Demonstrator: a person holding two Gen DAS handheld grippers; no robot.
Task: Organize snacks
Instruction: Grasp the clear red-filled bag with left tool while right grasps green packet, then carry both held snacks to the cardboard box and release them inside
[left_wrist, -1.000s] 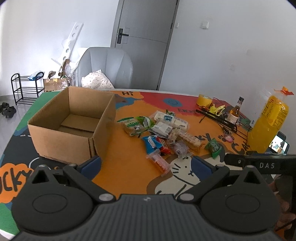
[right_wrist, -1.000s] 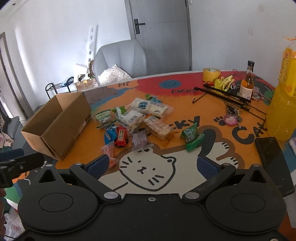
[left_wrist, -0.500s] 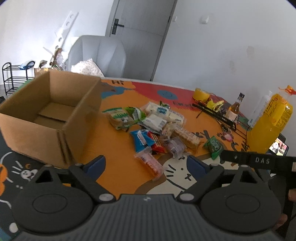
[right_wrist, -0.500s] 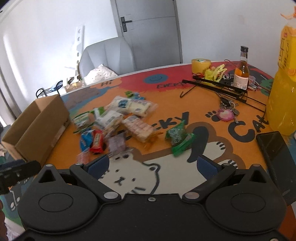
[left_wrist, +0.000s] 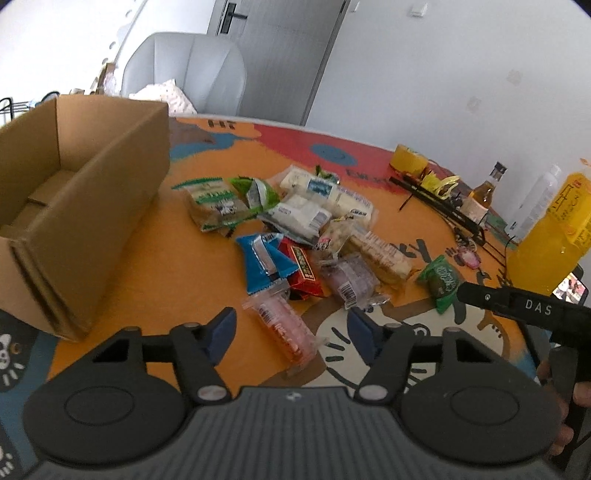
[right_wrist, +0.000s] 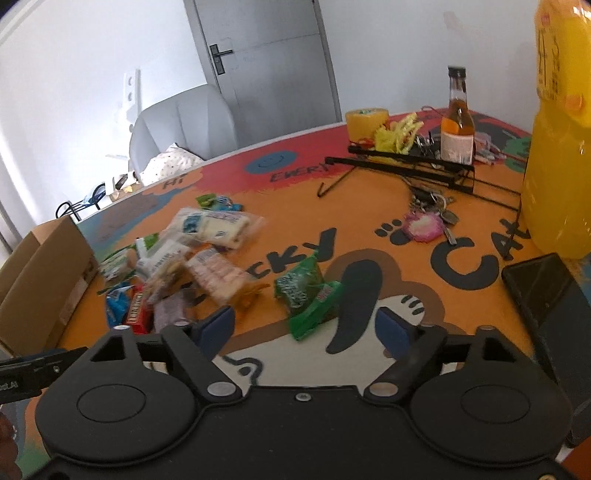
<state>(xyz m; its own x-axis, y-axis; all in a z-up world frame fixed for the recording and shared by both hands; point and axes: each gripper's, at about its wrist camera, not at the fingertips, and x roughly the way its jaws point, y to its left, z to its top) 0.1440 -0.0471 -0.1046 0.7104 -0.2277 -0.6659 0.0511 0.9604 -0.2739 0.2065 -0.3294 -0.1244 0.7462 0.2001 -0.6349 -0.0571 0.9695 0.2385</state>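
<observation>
A heap of wrapped snacks (left_wrist: 295, 236) lies mid-table; it also shows in the right wrist view (right_wrist: 192, 266). An open empty cardboard box (left_wrist: 74, 192) stands left of it. My left gripper (left_wrist: 290, 330) is open, its jaws either side of a clear pink snack pack (left_wrist: 280, 326) without touching it. My right gripper (right_wrist: 306, 330) is open and empty, just short of a green snack pack (right_wrist: 306, 295) that lies apart from the heap; the pack also shows in the left wrist view (left_wrist: 441, 280).
A yellow juice jug (right_wrist: 557, 147), a small glass bottle (right_wrist: 457, 122), a yellow tape roll (right_wrist: 365, 122), a black wire rack (right_wrist: 406, 166), keys (right_wrist: 424, 221) and a black phone (right_wrist: 546, 291) fill the table's right side. A grey chair (left_wrist: 184, 74) stands behind.
Both grippers have moved forward and down toward the snacks. The left now brackets the pink pack; the right has closed in on the green pack. Both stayed open.
</observation>
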